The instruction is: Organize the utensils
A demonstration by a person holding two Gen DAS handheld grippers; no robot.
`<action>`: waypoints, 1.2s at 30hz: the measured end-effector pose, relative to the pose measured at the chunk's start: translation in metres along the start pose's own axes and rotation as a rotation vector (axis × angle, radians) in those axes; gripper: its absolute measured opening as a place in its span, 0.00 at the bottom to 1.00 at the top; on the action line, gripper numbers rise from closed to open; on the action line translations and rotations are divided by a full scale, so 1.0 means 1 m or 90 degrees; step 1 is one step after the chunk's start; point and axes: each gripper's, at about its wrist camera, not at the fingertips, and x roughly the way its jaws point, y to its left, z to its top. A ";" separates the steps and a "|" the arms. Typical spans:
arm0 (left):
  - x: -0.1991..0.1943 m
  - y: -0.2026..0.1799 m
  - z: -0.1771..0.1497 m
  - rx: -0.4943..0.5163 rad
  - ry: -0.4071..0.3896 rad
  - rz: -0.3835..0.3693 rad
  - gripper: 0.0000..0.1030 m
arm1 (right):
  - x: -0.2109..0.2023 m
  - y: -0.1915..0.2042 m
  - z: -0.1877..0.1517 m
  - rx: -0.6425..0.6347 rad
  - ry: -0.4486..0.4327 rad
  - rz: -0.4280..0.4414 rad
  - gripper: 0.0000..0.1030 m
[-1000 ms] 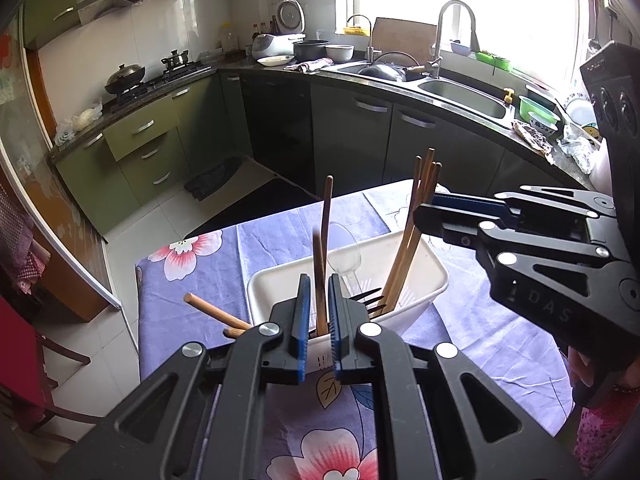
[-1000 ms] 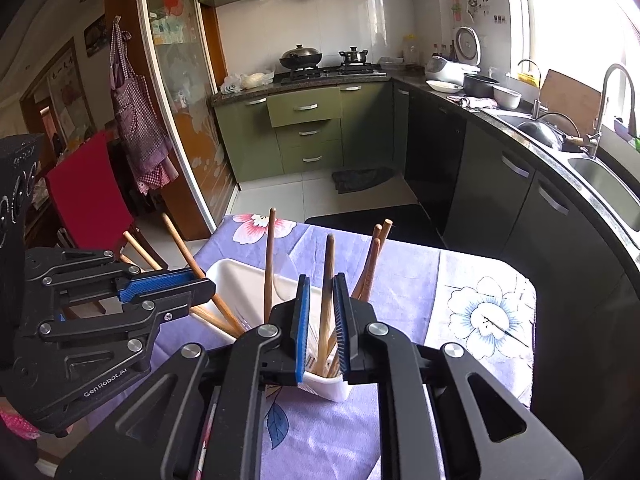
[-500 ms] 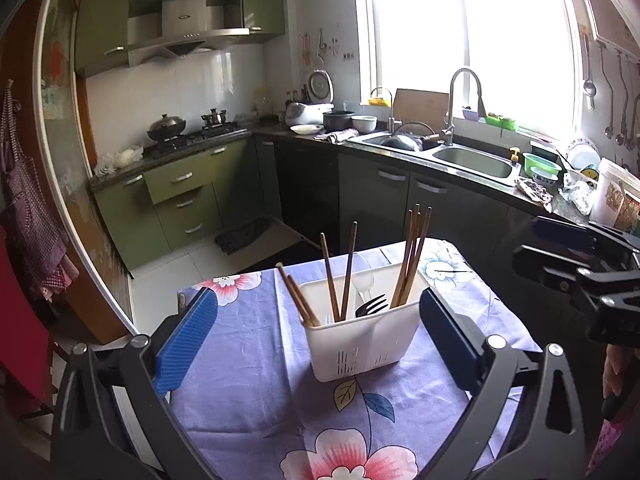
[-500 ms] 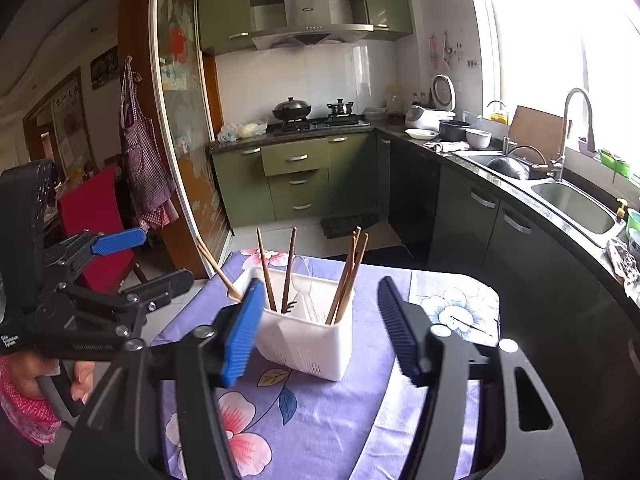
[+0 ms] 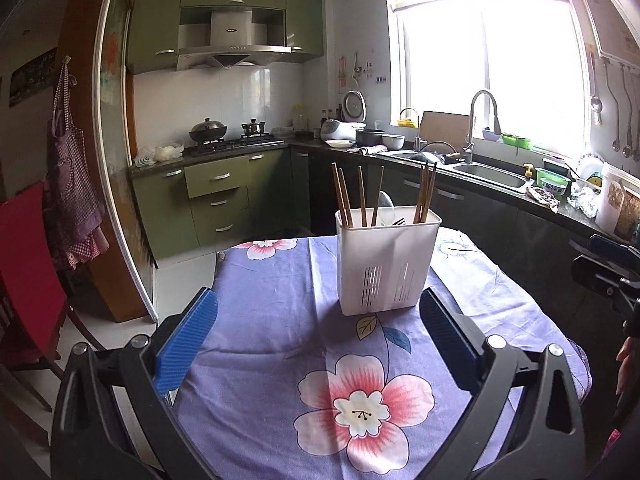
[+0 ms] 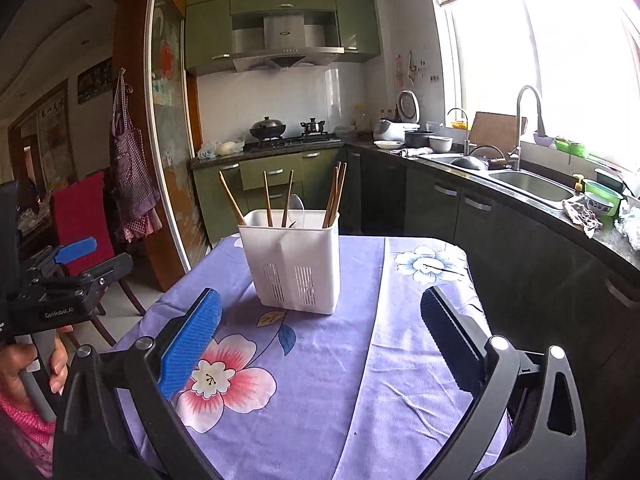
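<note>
A white plastic utensil holder [image 5: 386, 264] stands upright on the purple floral tablecloth [image 5: 320, 360]; it also shows in the right wrist view [image 6: 294, 262]. Several wooden chopsticks [image 5: 362, 196], a white spoon [image 5: 386, 204] and a dark fork [image 5: 398, 222] stand in it; the chopsticks also show in the right wrist view [image 6: 334, 194]. My left gripper [image 5: 318, 328] is open and empty, well back from the holder. My right gripper [image 6: 320, 320] is open and empty, also back from it. The left gripper also shows at the left of the right wrist view [image 6: 84, 258].
A red chair [image 5: 24, 272] stands left of the table. Dark kitchen cabinets and a counter with a sink [image 5: 488, 172] run behind and to the right. The table's far edge lies just behind the holder.
Both grippers were shut on chopsticks in the holder one second ago. They have opened, let the chopsticks go and pulled back and down toward the table's near side.
</note>
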 end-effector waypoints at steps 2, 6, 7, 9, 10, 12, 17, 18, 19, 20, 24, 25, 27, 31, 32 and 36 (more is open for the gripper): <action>-0.006 0.002 -0.006 -0.005 0.008 -0.006 0.93 | -0.012 0.001 -0.004 0.006 -0.017 -0.011 0.96; -0.012 0.009 -0.012 -0.024 0.017 -0.019 0.93 | -0.024 0.004 -0.011 0.007 -0.015 -0.028 0.96; -0.013 0.011 -0.013 -0.028 0.017 -0.017 0.93 | -0.025 0.004 -0.013 0.007 -0.010 -0.027 0.96; -0.014 0.014 -0.017 -0.039 0.018 -0.021 0.93 | -0.025 0.004 -0.016 0.011 -0.001 -0.027 0.96; -0.014 0.015 -0.018 -0.043 0.022 -0.023 0.93 | -0.025 0.004 -0.017 0.013 0.002 -0.027 0.96; -0.014 0.016 -0.020 -0.043 0.028 -0.028 0.93 | -0.022 0.002 -0.016 0.016 0.010 -0.027 0.96; -0.014 0.012 -0.024 -0.029 0.032 -0.020 0.93 | -0.018 0.005 -0.014 0.013 0.011 -0.025 0.96; -0.014 0.011 -0.024 -0.026 0.032 -0.018 0.93 | -0.019 0.005 -0.014 0.011 0.010 -0.023 0.96; -0.014 0.011 -0.024 -0.026 0.030 -0.019 0.93 | -0.019 0.005 -0.013 0.009 0.010 -0.022 0.96; -0.015 0.011 -0.024 -0.027 0.029 -0.020 0.93 | -0.018 0.006 -0.012 0.007 0.010 -0.021 0.96; -0.015 0.013 -0.024 -0.031 0.029 -0.020 0.93 | -0.015 0.009 -0.010 0.004 0.011 -0.019 0.96; -0.015 0.014 -0.024 -0.033 0.029 -0.020 0.93 | -0.015 0.009 -0.010 0.004 0.011 -0.018 0.96; -0.015 0.015 -0.024 -0.035 0.028 -0.020 0.93 | -0.014 0.010 -0.009 0.003 0.011 -0.016 0.96; -0.016 0.016 -0.023 -0.037 0.029 -0.020 0.93 | -0.013 0.012 -0.010 0.001 0.013 -0.014 0.96; -0.016 0.016 -0.024 -0.037 0.029 -0.021 0.93 | -0.012 0.013 -0.010 0.001 0.014 -0.014 0.96; -0.016 0.016 -0.025 -0.035 0.031 -0.019 0.93 | -0.010 0.014 -0.010 -0.001 0.017 -0.013 0.96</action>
